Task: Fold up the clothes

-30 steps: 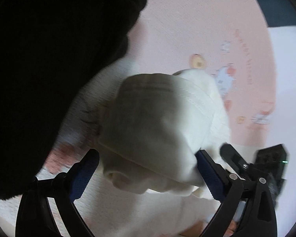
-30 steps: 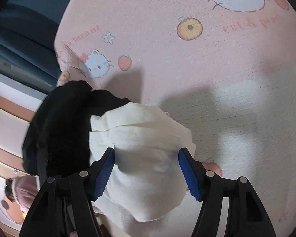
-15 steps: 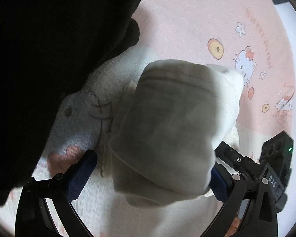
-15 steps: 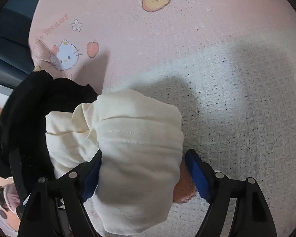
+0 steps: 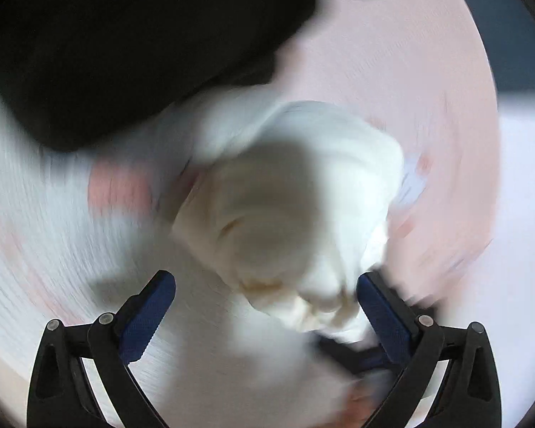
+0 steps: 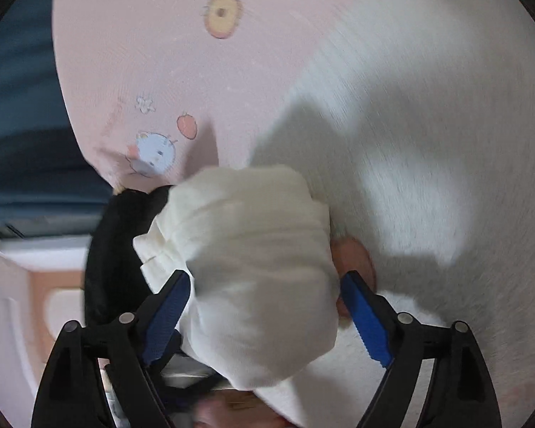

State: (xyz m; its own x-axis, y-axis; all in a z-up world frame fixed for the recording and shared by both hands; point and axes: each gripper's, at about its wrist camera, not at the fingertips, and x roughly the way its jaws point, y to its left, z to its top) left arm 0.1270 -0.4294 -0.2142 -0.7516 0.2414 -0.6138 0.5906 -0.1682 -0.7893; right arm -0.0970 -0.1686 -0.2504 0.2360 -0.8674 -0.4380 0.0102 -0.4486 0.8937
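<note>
The bundled garment (image 6: pixel 253 260) is cream-white. Beside it lies a black garment (image 6: pixel 114 249). The blanket (image 6: pixel 196 82) beneath is pale pink and white, printed with cartoon cats, orange rings and red strawberries. Gripper pads (image 6: pixel 166 314) are blue.

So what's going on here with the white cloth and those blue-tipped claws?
A person is folding laundry with two hand-held grippers. A bundled cream garment sits between the spread fingers of the right gripper; the left gripper is open too, with the bundle against one finger. It lies on a pink cartoon-print blanket beside a black garment. Both views are motion-blurred.
</note>
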